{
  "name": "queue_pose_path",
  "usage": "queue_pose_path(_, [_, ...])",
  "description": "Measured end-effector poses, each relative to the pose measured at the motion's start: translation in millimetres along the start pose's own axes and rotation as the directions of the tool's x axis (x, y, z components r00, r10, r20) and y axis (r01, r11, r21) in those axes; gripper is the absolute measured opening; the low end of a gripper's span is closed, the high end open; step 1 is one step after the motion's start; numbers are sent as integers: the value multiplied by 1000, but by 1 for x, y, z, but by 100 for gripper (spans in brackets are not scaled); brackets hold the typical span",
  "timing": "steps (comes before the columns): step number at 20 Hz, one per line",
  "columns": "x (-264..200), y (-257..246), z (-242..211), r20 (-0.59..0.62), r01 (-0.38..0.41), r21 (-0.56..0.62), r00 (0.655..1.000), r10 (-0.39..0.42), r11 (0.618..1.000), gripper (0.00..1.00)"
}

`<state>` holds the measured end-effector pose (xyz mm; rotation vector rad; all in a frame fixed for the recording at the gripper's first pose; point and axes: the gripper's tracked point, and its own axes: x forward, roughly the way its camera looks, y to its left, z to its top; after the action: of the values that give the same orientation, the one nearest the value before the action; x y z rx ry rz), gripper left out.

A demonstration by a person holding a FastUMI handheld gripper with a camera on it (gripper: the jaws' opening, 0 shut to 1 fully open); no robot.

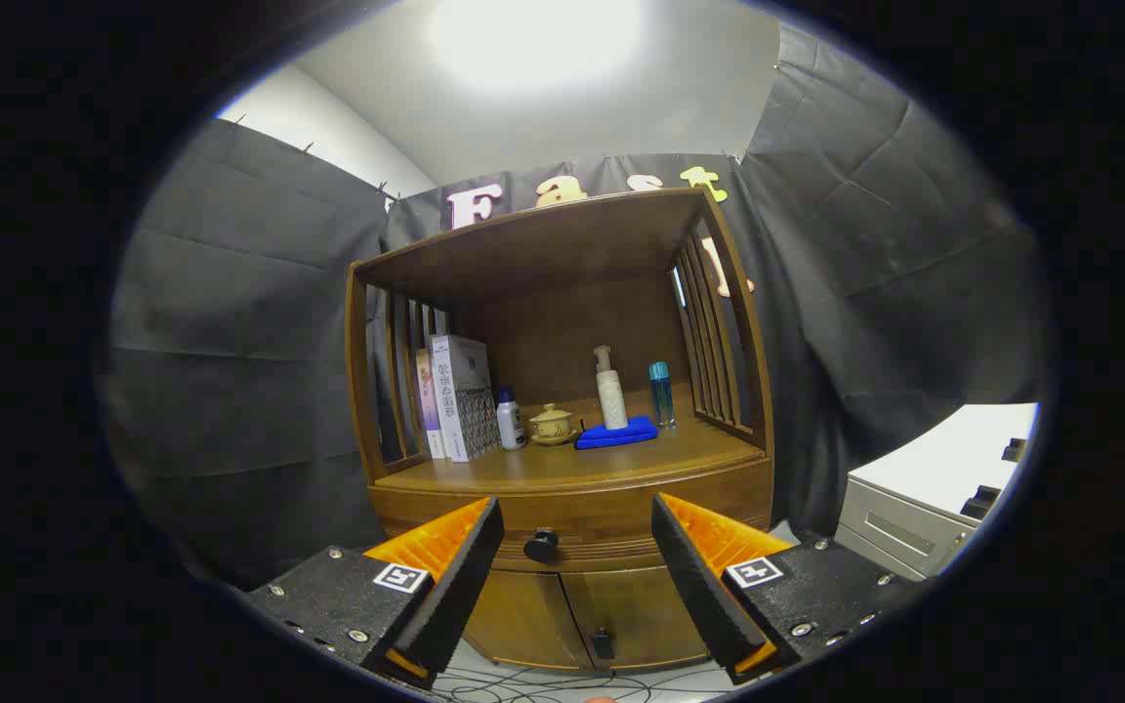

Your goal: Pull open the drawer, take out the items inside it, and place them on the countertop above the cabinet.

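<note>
A brown wooden cabinet stands ahead of me against the black cloth wall. Its drawer sits flush under the countertop, with a dark round knob on the front. My gripper is open, its two fingers spread wide, and the knob lies a short way beyond them, nearer the left finger. Nothing is between the fingers. The drawer's inside is hidden.
On the countertop stand several books, a small white bottle, a yellow lidded cup, a white pump bottle on a blue cloth and a blue bottle. Two lower doors. A grey unit at right. Cables on the floor.
</note>
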<state>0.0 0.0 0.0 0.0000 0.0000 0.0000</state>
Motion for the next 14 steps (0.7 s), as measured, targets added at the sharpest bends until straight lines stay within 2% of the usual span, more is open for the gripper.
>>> queue_pose_path(14, [-2, 1, -7, 7, -12, -17, 1000, 13, 1000, 95])
